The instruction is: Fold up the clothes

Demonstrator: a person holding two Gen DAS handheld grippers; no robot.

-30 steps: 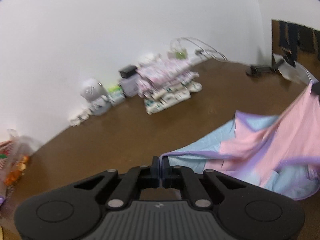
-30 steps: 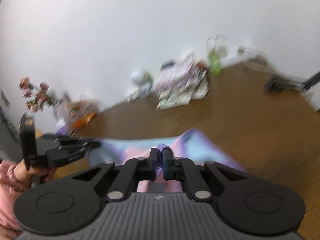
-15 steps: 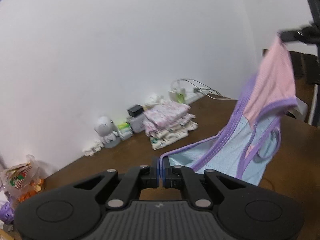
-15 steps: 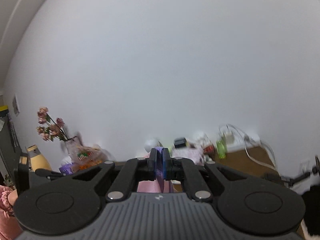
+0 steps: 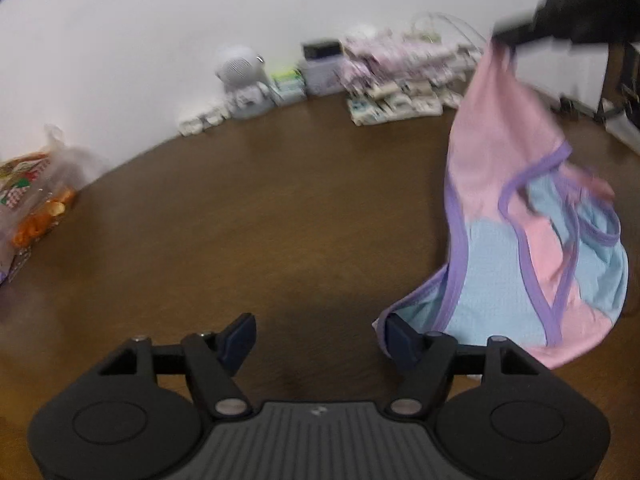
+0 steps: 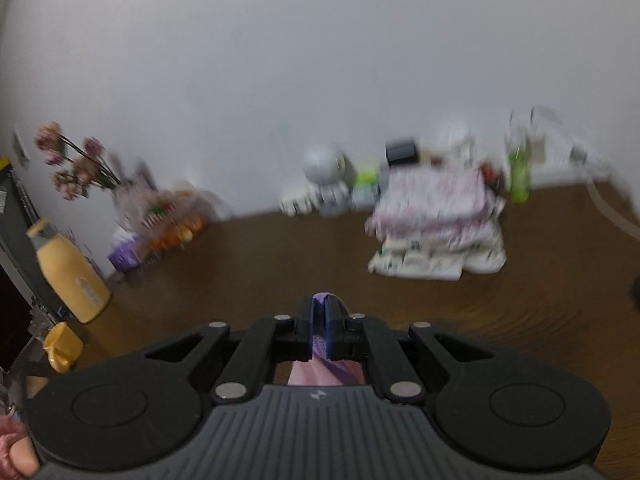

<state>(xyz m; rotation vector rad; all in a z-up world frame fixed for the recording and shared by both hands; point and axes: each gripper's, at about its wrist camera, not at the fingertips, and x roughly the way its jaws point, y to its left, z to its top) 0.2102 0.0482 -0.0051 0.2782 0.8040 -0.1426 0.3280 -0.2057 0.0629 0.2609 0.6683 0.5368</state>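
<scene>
Pink, light blue and purple-trimmed, the garment (image 5: 520,216) hangs in the air over the brown table (image 5: 280,216), on the right side of the left wrist view. Its top corner is pinched by the right gripper (image 5: 516,36), which appears dark and blurred at the upper right. The lower end of the cloth drops down beside the right finger (image 5: 400,336) of the left gripper (image 5: 318,334). The jaws of this gripper are opening, they stand wide apart, and nothing lies between them; if the cloth still touches the outside of that finger, I cannot tell.

In the right wrist view, the right gripper (image 6: 319,320) has its jaws pressed together on a purple edge of the garment (image 6: 320,344), and pink cloth shows below them. At the back of the table, near the white wall (image 6: 320,60), lies a stack of folded clothes (image 6: 436,224). A yellow bottle (image 6: 68,276) stands at the left.
</scene>
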